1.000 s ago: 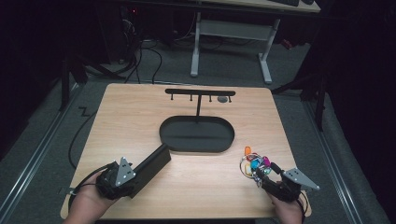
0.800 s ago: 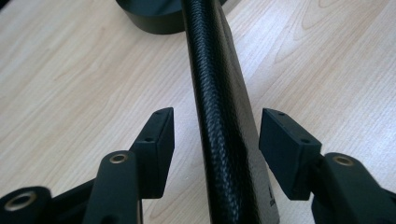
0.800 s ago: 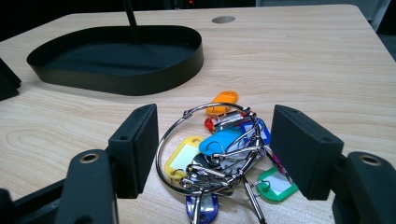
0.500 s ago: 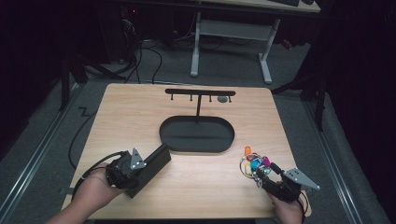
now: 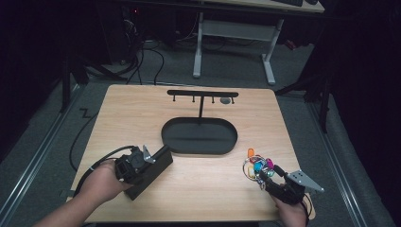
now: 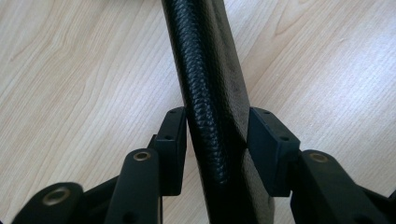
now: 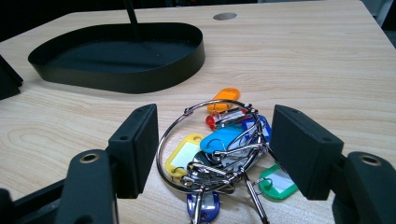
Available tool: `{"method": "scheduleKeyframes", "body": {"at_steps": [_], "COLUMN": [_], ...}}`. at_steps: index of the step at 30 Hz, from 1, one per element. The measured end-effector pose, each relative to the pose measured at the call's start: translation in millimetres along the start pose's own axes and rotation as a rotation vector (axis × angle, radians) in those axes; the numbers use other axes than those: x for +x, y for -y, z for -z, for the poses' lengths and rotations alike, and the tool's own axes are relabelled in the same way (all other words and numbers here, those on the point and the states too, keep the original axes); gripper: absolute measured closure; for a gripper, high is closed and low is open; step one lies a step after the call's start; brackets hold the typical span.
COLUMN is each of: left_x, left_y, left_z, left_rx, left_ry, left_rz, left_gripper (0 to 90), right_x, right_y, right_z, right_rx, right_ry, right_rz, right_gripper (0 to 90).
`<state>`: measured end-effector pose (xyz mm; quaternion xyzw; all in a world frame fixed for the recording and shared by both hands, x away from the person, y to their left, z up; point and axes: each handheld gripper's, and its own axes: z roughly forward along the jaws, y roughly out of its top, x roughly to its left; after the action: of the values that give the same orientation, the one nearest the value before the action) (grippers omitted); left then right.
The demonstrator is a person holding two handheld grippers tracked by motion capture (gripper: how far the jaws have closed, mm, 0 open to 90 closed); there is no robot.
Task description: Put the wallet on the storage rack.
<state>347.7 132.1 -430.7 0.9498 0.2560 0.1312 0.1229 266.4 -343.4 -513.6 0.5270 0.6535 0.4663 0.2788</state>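
Note:
A black, leather-grained flat case (image 6: pixel 210 84) stands on edge between the jaws of my left gripper (image 6: pixel 217 144), which is shut on it. In the high view the left gripper (image 5: pixel 141 166) holds the case (image 5: pixel 156 168) low over the table's front left. A bunch of keys with coloured tags on a wire ring (image 7: pixel 219 144) lies on the wood. My right gripper (image 7: pixel 215 149) is open, one jaw on each side of the bunch and apart from it. The high view shows the keys (image 5: pixel 257 165) at the front right, just ahead of the right gripper (image 5: pixel 263 176).
A black oval tray (image 5: pixel 198 137) sits mid-table, with a thin post rising to a hook bar (image 5: pixel 202 93) behind it. The tray's wall (image 7: pixel 140 77) lies just beyond the keys. A small grey disc (image 5: pixel 226 100) is set in the tabletop at the back. Cables trail off the left edge.
My left gripper has moved forward and to the right along the black case. The right gripper and the keys have stayed where they were.

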Motion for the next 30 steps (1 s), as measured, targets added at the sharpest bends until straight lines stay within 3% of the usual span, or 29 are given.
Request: {"method": "scheduleKeyframes", "body": {"at_steps": [8, 17, 22, 28, 30], "left_x": [9.4, 17.6, 20.5, 15.8, 15.3], "left_y": [-3.8, -6.4, -7.1, -8.9, -8.0], "left_z": [-1.3, -2.6, -2.9, -1.5, -0.3], "left_rx": [0.026, 0.053, 0.058, 0.046, 0.030], "left_ry": [0.030, 0.051, 0.057, 0.013, 0.020], "left_rz": [0.043, 0.051, 0.044, 0.009, -0.005], "left_gripper": [63.7, 69.0, 73.1, 74.6, 74.6], "right_x": [0.8, 1.1, 1.1, 0.7, 0.9], "right_y": [-0.2, -0.1, -0.3, 0.1, 0.3], "right_z": [-0.3, -0.8, -0.9, -1.4, -1.9], "right_rx": [0.001, 0.005, 0.004, 0.006, 0.005], "right_ry": [-0.003, -0.003, -0.006, -0.008, -0.010], "right_rz": [0.001, 0.005, 0.007, 0.003, 0.001], "right_gripper": [33.2, 33.3, 33.3, 33.3, 33.3]}}
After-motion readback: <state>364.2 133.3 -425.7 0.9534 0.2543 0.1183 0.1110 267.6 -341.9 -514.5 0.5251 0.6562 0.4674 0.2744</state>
